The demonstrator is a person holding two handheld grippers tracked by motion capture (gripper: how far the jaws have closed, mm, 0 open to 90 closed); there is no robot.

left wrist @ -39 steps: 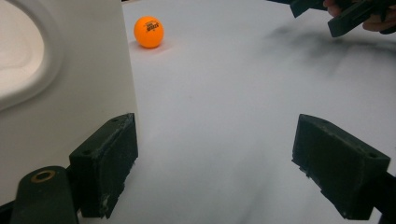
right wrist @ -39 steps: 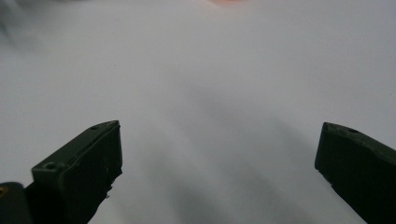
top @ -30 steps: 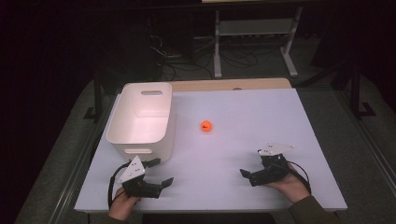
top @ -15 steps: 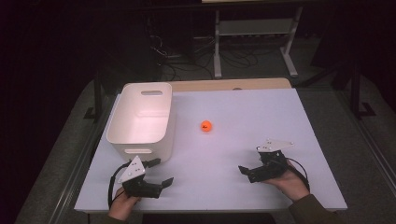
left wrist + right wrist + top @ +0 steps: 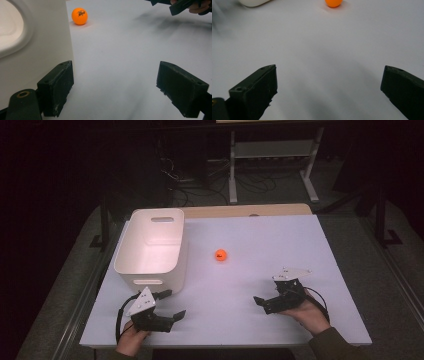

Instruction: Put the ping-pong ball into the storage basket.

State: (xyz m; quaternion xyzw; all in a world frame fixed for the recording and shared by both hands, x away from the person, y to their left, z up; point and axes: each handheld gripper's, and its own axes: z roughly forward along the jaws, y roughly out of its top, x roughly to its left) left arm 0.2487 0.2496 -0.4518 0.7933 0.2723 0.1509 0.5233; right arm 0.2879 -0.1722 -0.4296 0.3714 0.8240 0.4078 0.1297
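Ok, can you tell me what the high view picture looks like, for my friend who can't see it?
A person holds two open black grippers over a white table: the left gripper beside a white bin, the right gripper farther right. A small orange ball lies alone on the table between the bin and the right gripper.

Orange ball (image 5: 333, 2) cut by top edge; its print (image 5: 79, 14) unreadable

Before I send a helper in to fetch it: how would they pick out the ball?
On the white table, look just right of the white plastic bin, in open space beyond both grippers. The small orange ball with dark print lies there alone, touching nothing, the only brightly coloured thing on the tabletop.
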